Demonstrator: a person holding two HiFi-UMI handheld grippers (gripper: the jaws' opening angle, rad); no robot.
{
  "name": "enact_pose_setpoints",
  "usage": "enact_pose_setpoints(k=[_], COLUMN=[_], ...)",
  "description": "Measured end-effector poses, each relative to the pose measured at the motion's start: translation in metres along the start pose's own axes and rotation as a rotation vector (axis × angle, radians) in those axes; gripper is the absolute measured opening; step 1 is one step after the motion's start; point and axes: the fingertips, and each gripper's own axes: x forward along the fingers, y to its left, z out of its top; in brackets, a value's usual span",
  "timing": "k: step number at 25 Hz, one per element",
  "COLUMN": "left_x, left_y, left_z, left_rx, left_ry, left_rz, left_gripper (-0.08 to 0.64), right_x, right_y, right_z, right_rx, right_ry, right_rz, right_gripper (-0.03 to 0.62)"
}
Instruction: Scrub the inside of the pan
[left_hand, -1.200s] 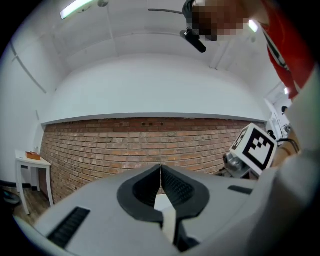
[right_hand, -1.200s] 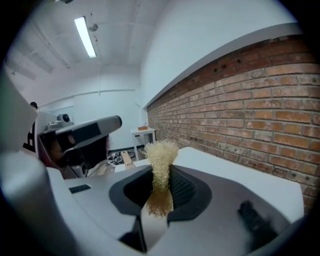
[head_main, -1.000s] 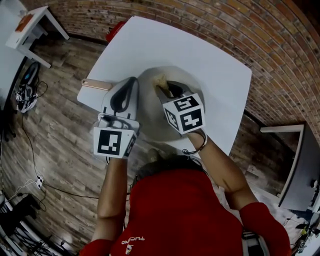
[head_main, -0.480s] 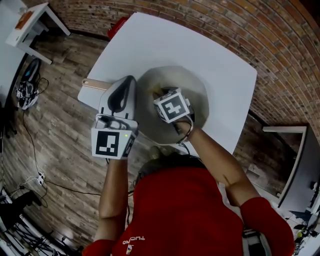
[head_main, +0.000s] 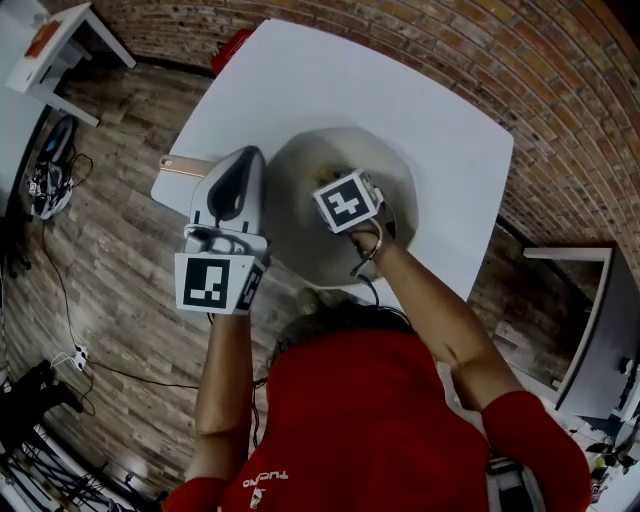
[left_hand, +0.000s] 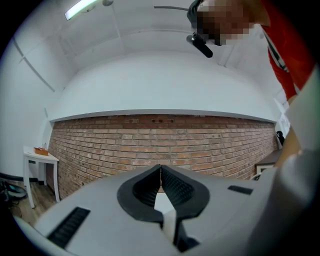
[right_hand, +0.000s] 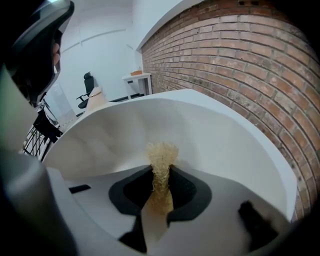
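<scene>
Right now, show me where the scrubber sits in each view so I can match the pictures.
Head view: hidden under the right gripper, inside the pan.
Left gripper view: not in it.
Right gripper view: centre, the scrubber pinched between the jaws.
Shared landmark: the brick wall, in all three views.

There was one white surface (head_main: 300, 90), and on it one pale pan (head_main: 300, 180) with one wooden handle (head_main: 185, 165) reaching past the surface's left edge. Two grippers were counted, the left gripper (left_hand: 160, 167) and the right gripper (right_hand: 161, 180), each with two fingers and one marker cube, two cubes in all. One straw-coloured scrubber (right_hand: 161, 152) was seen. One red thing (head_main: 232, 50) showed by the far left corner, and one small side table (head_main: 60, 50) stood on the floor.
</scene>
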Motion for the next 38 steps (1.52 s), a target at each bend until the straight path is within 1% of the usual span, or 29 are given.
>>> enact_pose_setpoints(k=[2,5,9,10,11,13,14,16,17,20,23,26,29,32,35,36,38], left_x=[0.001,0.002,0.001,0.001,0.0,-0.002,-0.003,-0.006,-0.007,-0.009,-0.01,-0.011,-0.008,-0.004,-0.003,-0.004,-0.006], left_y=[0.002,0.002,-0.002,-0.001,0.0,0.003,0.005,0.008,0.009,0.01,0.008,0.008,0.006,0.001,-0.004,-0.004,-0.001], left_z=[0.004,0.001,0.004,0.004,0.004,0.005,0.005,0.006,0.007,0.009,0.01,0.011,0.009,0.009,0.01,0.011,0.011], left_rx=[-0.007,-0.007,-0.017,-0.019,-0.018,-0.014,-0.014,-0.013,-0.012,-0.009,-0.007,-0.013,-0.018,-0.025,-0.023,-0.024,-0.025], left_ry=[-0.02,-0.006,-0.023,-0.026,-0.024,-0.022,-0.022,-0.023,-0.023,-0.022,-0.02,-0.025,-0.027,-0.034,-0.038,-0.039,-0.042], left_rz=[-0.002,-0.004,-0.022,-0.023,-0.019,-0.009,-0.004,0.005,0.007,0.007,-0.002,-0.014,-0.025,-0.036,-0.044,-0.042,-0.032], left_gripper=[0.015,0.015,0.015,0.015,0.015,0.015,0.015,0.015,0.015,0.015,0.015,0.015,0.015,0.015,0.015,0.015,0.015], right_x=[-0.001,-0.006,-0.01,-0.013,-0.017,-0.019,-0.019,-0.017,-0.015,-0.007,-0.002,-0.008,-0.016,-0.023,-0.027,-0.029,-0.029], right_y=[-0.012,-0.032,-0.041,-0.036,-0.024,0.01,0.025,0.047,0.054,0.059,0.053,0.035,0.004,-0.016,-0.007,0.004,0.041], right_z=[-0.005,-0.012,-0.019,-0.019,-0.016,-0.004,-0.001,0.001,-0.001,-0.006,-0.01,-0.015,-0.027,-0.038,-0.037,-0.034,-0.024], right_rx=[0.028,0.06,0.092,0.098,0.102,0.092,0.076,0.036,0.016,-0.031,-0.039,-0.022,0.004,0.038,0.041,0.03,0.01], right_ry=[0.014,0.034,0.046,0.045,0.032,-0.009,-0.015,0.0,0.018,0.05,0.054,0.079,0.113,0.135,0.119,0.105,0.064], right_rz=[-0.026,-0.071,-0.084,-0.068,-0.031,0.075,0.112,0.149,0.15,0.125,0.104,0.053,-0.022,-0.047,-0.005,0.028,0.147], right_gripper=[0.086,0.086,0.086,0.086,0.086,0.086,0.086,0.086,0.086,0.086,0.086,0.086,0.086,0.086,0.086,0.086,0.086])
